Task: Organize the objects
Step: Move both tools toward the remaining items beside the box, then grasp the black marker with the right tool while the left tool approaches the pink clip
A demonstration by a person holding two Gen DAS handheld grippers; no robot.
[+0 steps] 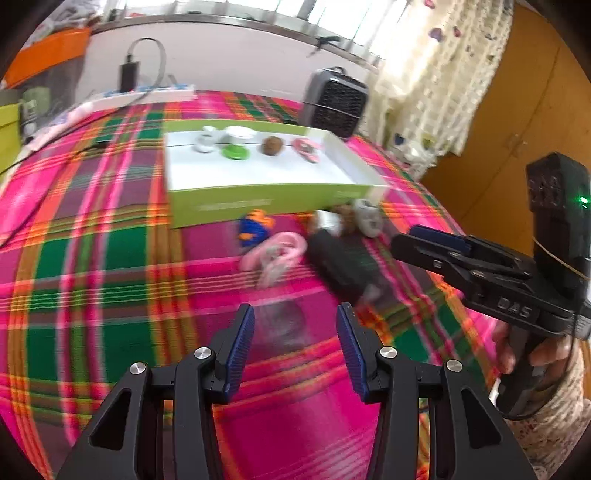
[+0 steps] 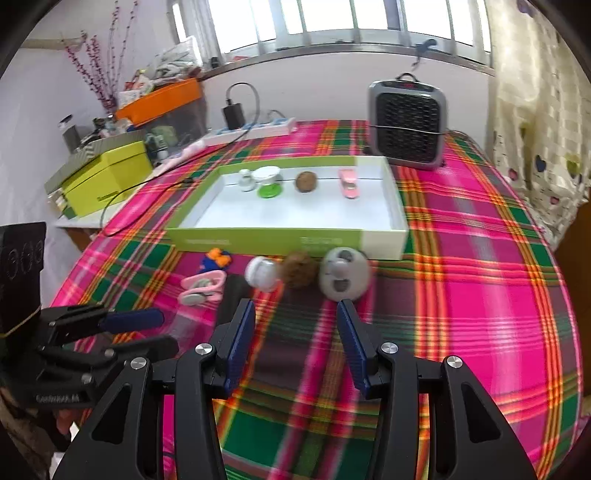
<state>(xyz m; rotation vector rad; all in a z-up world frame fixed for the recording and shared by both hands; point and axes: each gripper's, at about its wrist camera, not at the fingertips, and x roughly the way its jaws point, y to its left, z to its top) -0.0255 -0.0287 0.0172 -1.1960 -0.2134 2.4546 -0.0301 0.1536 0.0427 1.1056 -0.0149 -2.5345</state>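
Brown ball (image 2: 299, 274) at twelve o'clock, just outside green tray (image 2: 280, 242); probably light, rough, rollable. Best pinched across the middle. Right gripper (image 2: 295, 343) and left gripper (image 1: 295, 345) wide, empty.

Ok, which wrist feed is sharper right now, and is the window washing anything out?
Left wrist view: smeared by motion blur, the pink clip and black block are soft. Right wrist view: sharper, the tray and brown ball read well. Both views: window blown out white, fisheye bends the checked cloth.
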